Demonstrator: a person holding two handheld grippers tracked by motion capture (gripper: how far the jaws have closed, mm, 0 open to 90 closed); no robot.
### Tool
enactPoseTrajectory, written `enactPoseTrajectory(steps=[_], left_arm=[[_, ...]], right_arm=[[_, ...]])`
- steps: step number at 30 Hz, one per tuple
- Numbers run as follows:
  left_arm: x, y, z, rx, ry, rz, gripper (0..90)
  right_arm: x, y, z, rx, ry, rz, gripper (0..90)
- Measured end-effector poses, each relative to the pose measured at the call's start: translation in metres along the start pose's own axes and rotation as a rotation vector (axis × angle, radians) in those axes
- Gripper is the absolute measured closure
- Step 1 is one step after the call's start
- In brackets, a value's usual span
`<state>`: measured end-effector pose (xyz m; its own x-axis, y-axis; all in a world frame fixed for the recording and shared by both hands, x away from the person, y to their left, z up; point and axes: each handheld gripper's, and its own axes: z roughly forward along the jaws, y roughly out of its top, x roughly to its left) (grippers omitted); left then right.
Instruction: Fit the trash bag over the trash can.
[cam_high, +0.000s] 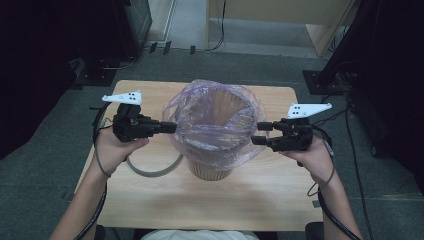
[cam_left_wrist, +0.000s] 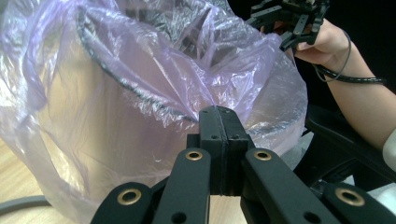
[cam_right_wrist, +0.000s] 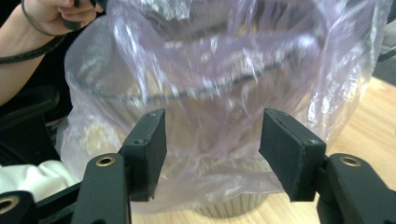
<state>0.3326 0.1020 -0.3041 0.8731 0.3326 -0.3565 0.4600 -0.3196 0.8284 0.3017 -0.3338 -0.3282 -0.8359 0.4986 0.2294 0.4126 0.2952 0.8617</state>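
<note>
The left gripper has its two black jaws pressed flat together, with no gap between them. In the left gripper view they sit right against the folded-over plastic of a pale purple bag; whether a bit of the film is pinched between them cannot be told. In the high view the jaw tips meet the bag's left side at rim height.

The right gripper has its jaws spread apart. In the right gripper view the two pads stand well apart with the bag hanging just beyond them, its film showing through the gap, and neither pad presses on it. In the high view the tips lie just beside the bag's right edge.

The bag lines a round, ribbed tan bin that stands upright in the middle of a light wooden table. The plastic is turned down over the bin's rim and hangs loosely around its upper half, crinkled and see-through. A dark hoop runs under the film around the rim.

A grey ring lies flat on the table just left of the bin, near the left hand. The right hand grips its tool opposite. Both forearms enter from the bottom edge, each trailing a dark cable. Grey carpet surrounds the table.
</note>
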Motion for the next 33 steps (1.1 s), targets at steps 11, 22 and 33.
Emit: enactPoseTrajectory(steps=[11, 22, 33], left_arm=[[0.002, 0.007, -0.009, -0.055, -0.005, 0.017, 69.1], [0.025, 0.028, -0.007, -0.058, 0.076, 0.041, 60.2], [0.060, 0.032, 0.013, -0.077, 0.127, 0.009, 60.8]], right_arm=[[0.003, 0.010, -0.013, -0.093, 0.012, -0.047, 46.8], [-0.014, 0.032, -0.006, -0.123, -0.121, -0.053, 57.7], [-0.048, 0.046, 0.012, -0.142, -0.233, -0.008, 65.3]])
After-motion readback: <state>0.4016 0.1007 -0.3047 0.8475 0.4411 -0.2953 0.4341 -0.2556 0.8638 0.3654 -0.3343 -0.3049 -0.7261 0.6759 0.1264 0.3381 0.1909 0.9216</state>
